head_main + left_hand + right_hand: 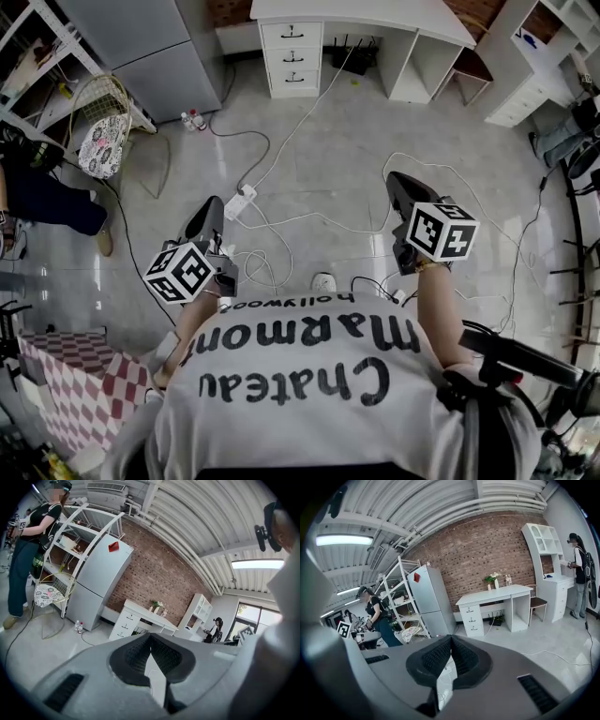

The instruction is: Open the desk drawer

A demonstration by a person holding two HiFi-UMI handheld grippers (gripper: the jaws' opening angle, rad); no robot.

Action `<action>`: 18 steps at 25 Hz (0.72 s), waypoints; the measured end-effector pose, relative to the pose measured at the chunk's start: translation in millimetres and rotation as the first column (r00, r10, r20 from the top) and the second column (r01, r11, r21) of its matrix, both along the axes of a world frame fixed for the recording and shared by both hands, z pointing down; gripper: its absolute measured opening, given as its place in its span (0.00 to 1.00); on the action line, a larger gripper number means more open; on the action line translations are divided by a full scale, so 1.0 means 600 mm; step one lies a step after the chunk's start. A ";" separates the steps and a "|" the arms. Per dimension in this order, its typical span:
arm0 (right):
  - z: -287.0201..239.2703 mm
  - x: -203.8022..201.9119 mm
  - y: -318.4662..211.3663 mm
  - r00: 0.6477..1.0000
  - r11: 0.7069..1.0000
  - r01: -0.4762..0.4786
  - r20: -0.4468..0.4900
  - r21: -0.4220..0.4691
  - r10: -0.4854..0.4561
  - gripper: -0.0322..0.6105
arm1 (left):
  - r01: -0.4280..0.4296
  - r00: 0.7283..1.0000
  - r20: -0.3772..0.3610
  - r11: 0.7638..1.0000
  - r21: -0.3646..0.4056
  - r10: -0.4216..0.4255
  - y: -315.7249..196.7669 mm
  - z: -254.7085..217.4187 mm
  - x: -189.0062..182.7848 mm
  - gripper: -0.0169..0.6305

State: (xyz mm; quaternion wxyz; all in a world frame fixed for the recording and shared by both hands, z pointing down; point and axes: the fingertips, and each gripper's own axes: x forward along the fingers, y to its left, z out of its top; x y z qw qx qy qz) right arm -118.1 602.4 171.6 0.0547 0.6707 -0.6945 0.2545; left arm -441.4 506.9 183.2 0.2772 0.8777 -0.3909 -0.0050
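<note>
I hold left gripper (212,204) and right gripper (397,180) low over grey floor (347,150), tips pointing ahead. Jaws on both closed tip to tip, nothing gripped in either. White desk (375,13) stands far ahead against brick wall (487,550), well apart from both grippers. Drawer stack (292,58) at desk's left end, three drawers, all fronts flush and closed. Stack sits roughly between lines of two grippers. White cables (281,141) and power strip (241,202) lie on floor between me and desk.
</note>
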 end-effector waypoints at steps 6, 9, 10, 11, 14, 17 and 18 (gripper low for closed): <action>0.009 0.078 -0.042 0.999 1.000 0.031 0.030 0.005 -0.031 0.07 | 0.051 0.999 -0.017 0.998 0.034 -0.050 -0.035 -0.013 0.068 0.05; 0.013 0.113 -0.056 0.999 0.999 0.035 0.021 0.000 -0.035 0.07 | 0.072 0.997 -0.022 0.996 0.050 -0.071 -0.048 -0.016 0.095 0.05; 0.016 0.122 -0.058 0.999 0.999 0.033 0.029 -0.002 -0.033 0.07 | 0.076 0.997 -0.019 0.996 0.047 -0.075 -0.050 -0.014 0.101 0.05; 0.019 0.130 -0.059 0.999 1.000 0.031 0.040 -0.005 -0.031 0.07 | 0.079 0.997 -0.015 0.996 0.042 -0.078 -0.050 -0.011 0.106 0.05; 0.028 0.141 -0.064 0.998 0.999 0.034 0.062 -0.014 -0.033 0.07 | 0.085 0.996 0.000 0.996 0.024 -0.085 -0.053 -0.001 0.115 0.05; 0.039 0.150 -0.073 0.997 0.999 0.031 0.068 -0.025 -0.029 0.07 | 0.085 0.996 0.006 0.996 0.014 -0.085 -0.062 0.005 0.124 0.05; 0.043 0.152 -0.077 0.997 0.999 0.029 0.072 -0.029 -0.027 0.07 | 0.082 0.997 0.008 0.997 0.011 -0.082 -0.066 0.008 0.128 0.05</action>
